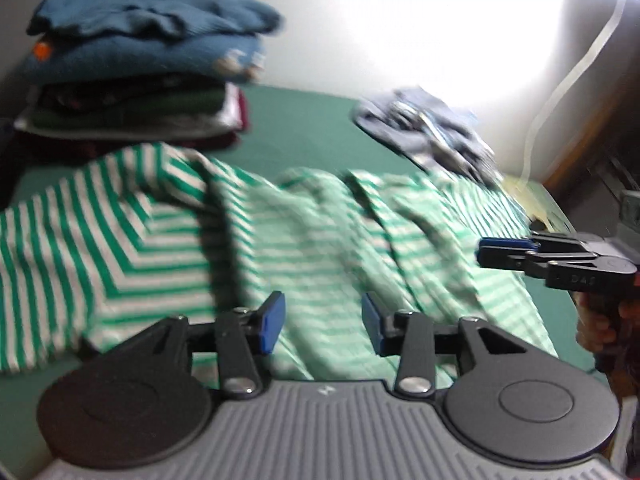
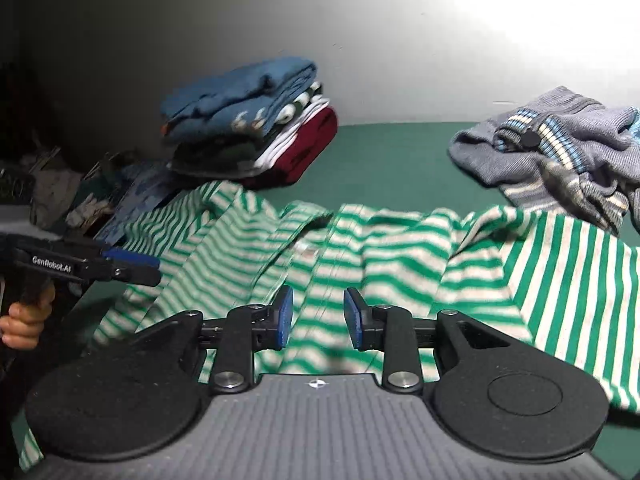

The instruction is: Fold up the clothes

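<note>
A green-and-white striped garment (image 2: 360, 248) is spread, rumpled and creased, across the green tabletop (image 2: 392, 160), which is taken here as the landmark. Toward the tabletop's far side a stack of folded clothes (image 2: 248, 124) is seen, and a loose grey striped garment (image 2: 560, 148) is heaped apart from it. The left tool (image 1: 323, 322) is held over the striped garment with its blue pads apart and nothing between them; the right tool (image 2: 318, 317) is likewise parted and empty, low over the cloth. Whether the garment is being laid out or is partly folded cannot be told. If only one layer were pinched at a ridge, the cloth would likely be dragged askew and fresh creases folded in; motion blur suggests haste, which would worsen this.
</note>
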{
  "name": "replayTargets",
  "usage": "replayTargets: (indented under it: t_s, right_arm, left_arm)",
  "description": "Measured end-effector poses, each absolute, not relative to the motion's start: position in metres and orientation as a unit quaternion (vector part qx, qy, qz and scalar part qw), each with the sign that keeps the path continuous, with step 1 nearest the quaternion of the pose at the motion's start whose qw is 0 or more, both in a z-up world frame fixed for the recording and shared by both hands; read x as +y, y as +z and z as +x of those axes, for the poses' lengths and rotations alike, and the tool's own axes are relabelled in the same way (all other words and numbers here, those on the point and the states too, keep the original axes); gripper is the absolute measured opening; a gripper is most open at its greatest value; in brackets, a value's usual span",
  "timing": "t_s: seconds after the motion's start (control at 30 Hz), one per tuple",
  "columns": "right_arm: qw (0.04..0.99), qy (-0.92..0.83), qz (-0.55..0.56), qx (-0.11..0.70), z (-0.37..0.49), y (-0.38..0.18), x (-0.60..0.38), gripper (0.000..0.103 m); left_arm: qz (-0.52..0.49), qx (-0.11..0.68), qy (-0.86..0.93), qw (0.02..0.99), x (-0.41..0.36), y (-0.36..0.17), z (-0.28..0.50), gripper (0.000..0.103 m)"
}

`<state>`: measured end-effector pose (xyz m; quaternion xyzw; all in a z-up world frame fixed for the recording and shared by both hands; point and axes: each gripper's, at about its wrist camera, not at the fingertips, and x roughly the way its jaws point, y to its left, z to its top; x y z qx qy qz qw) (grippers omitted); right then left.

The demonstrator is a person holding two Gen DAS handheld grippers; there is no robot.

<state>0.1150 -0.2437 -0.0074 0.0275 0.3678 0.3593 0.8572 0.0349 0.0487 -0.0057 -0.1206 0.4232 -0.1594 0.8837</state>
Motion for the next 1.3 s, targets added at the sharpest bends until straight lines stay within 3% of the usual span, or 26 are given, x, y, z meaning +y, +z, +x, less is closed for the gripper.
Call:
replayTargets:
  t_s: [0.1,0.23,0.3,0.33,0.37,0.4,0.43,0.47,0.5,0.63,0.67,0.73,0.8,0.83,0.97,1.13,1.3]
  right_arm:
    - [0.837,0.384,0.005,0.39,0.076,-0.013,-0.237,0.031]
    - [0.826,0.387,-0.013,0.409,0.041,-0.02,-0.228,0.039]
    - [0.825,0.378,-0.012,0.42,0.035,-0.026,-0.224,0.038]
    - [0.826,0.368,-0.018,0.427,0.034,-0.03,-0.221,0.03]
    - [0.83,0.353,-0.027,0.43,0.034,-0.033,-0.219,0.014]
    - [0.835,0.34,-0.029,0.432,0.034,-0.035,-0.219,0.007]
    - [0.838,0.331,-0.023,0.432,0.035,-0.034,-0.221,0.003]
    - [0.842,0.332,-0.014,0.426,0.034,-0.03,-0.224,0.003]
    - [0.844,0.333,-0.006,0.42,0.033,-0.026,-0.227,0.003]
    - [0.846,0.336,-0.03,0.412,0.029,-0.017,-0.228,0.004]
    - [0.848,0.325,-0.049,0.415,0.03,-0.018,-0.226,0.012]
    - [0.862,0.311,-0.052,0.397,0.032,-0.014,-0.228,0.021]
    - [0.869,0.319,-0.038,0.375,0.036,-0.007,-0.227,0.02]
    - [0.872,0.326,-0.038,0.364,0.039,-0.005,-0.223,0.02]
    - [0.876,0.317,-0.106,0.348,0.053,-0.023,-0.195,0.015]
    - [0.868,0.298,-0.157,0.365,0.066,-0.049,-0.187,0.015]
    - [0.863,0.31,-0.171,0.36,0.061,-0.052,-0.184,0.024]
  left_arm:
    - [-0.101,0.45,-0.187,0.867,0.009,-0.015,0.011,0.055]
    - [-0.048,0.475,-0.184,0.859,-0.026,-0.035,-0.01,0.059]
    - [-0.028,0.475,-0.171,0.863,-0.035,-0.042,-0.014,0.048]
    - [-0.02,0.473,-0.166,0.865,-0.038,-0.044,-0.015,0.044]
    - [-0.013,0.471,-0.16,0.868,-0.04,-0.045,-0.015,0.034]
    - [-0.013,0.47,-0.157,0.868,-0.039,-0.043,-0.013,0.023]
    - [-0.022,0.471,-0.157,0.868,-0.035,-0.041,-0.011,0.017]
    - [-0.033,0.468,-0.16,0.868,-0.031,-0.037,-0.01,0.003]
    - [-0.039,0.463,-0.162,0.87,-0.028,-0.033,-0.012,0.0]
    - [-0.014,0.449,-0.153,0.88,-0.026,-0.02,-0.018,0.0]
    - [-0.004,0.447,-0.15,0.882,-0.027,-0.018,-0.017,0.003]
    - [0.011,0.438,-0.141,0.888,-0.027,-0.014,-0.013,0.01]
    - [0.02,0.432,-0.136,0.891,-0.028,-0.012,-0.005,0.032]
    - [0.025,0.43,-0.136,0.892,-0.031,-0.014,0.001,0.034]
    - [0.05,0.455,-0.123,0.88,-0.04,-0.037,0.025,0.027]
    - [0.063,0.459,-0.121,0.878,-0.042,-0.051,0.027,0.028]
    - [0.069,0.451,-0.12,0.882,-0.044,-0.052,0.022,0.028]
